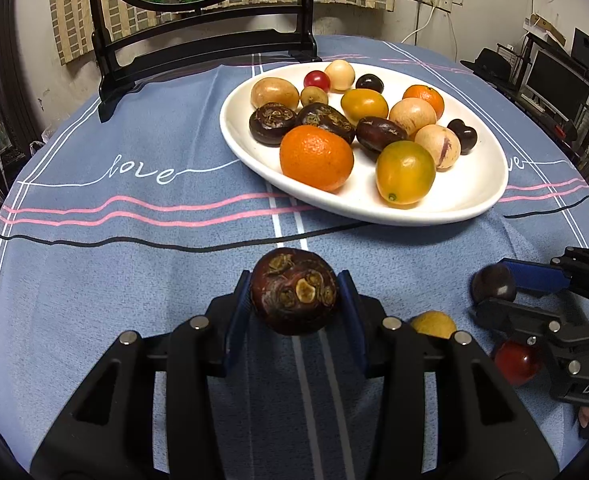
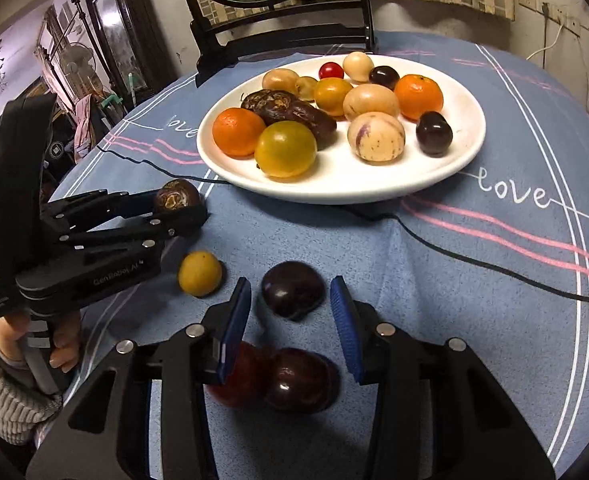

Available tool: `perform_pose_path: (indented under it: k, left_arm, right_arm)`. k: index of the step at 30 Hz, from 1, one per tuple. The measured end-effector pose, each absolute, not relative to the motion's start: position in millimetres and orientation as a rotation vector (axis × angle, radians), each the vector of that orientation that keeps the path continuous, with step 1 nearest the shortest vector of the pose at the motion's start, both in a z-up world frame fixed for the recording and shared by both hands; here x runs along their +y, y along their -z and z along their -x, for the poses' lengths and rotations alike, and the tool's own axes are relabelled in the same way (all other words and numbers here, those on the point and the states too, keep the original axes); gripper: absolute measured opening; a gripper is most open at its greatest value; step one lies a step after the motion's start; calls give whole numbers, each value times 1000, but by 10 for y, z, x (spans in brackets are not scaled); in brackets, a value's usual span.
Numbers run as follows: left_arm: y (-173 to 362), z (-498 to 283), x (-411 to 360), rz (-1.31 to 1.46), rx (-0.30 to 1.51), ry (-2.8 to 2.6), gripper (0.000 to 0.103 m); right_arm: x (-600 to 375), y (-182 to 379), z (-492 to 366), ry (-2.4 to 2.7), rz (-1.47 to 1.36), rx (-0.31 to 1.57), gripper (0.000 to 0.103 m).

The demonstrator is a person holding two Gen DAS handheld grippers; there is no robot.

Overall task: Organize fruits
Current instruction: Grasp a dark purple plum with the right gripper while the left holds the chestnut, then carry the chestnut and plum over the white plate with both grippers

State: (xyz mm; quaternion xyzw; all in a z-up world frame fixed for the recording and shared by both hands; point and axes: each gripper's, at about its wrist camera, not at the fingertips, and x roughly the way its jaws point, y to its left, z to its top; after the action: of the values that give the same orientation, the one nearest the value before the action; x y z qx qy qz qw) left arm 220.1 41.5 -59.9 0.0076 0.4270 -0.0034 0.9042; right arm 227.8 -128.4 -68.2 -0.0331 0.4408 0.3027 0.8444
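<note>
While most of the fruit already sits heaped on the white oval plate (image 1: pixel 470 196) in the upper middle of both views, a few pieces remain on the blue cloth-covered surface (image 1: pixel 134 280) nearer the cameras. On the plate are two oranges, yellow-green tomato-like fruits, pale striped pepino-like fruits, dark water chestnuts, dark cherries and one small red tomato.

The left gripper (image 1: pixel 294 300) has its jaws pinching a dark brown water chestnut (image 1: pixel 293 297), held in the lower middle of the left view, short of the plate and seemingly lifted off the cloth. The right gripper (image 2: pixel 290 308) has its jaws spread, with a dark cherry (image 2: pixel 293 290) lying on the cloth between the blue fingertips (image 2: pixel 340 300), apparently not yet touched.

By this judgement the sorting is well advanced. Left to gather are the held chestnut, that cherry, a small yellow fruit (image 2: pixel 199 273) beside the left gripper, a second dark cherry (image 2: pixel 300 380) and a red fruit (image 2: pixel 236 384) at the bottom of the right view.

The red fruit is half hidden behind the right gripper's left finger, so its kind is unclear. The person's hands are mostly cut off at the frame edges.
</note>
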Motion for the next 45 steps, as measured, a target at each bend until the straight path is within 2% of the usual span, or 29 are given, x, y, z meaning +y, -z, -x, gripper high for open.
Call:
perform_pose_path:
  k: [3,13,28,38,45]
  left_arm:
    - [596,-2199,417,-17,881,7,43]
    - [513,-2113,329,-56,815,-1,43]
    - [67,-2066,171,-87,665,0,43]
    - [-81,-2496,-49,-131,641,14,43]
    - [24,-2839,-85,-110,671,23,43]
  right_arm:
    - [-1314,677,-2279,-652,48,931,33]
    - [-1345,646,-2239,-655,35,923,33]
    - [-1636,203,-2159,-666,-65,785,33]
    - [-1714,-208,-2707,-605,-88,740,33]
    - [-1547,-149,-3238,-593,-126,758,33]
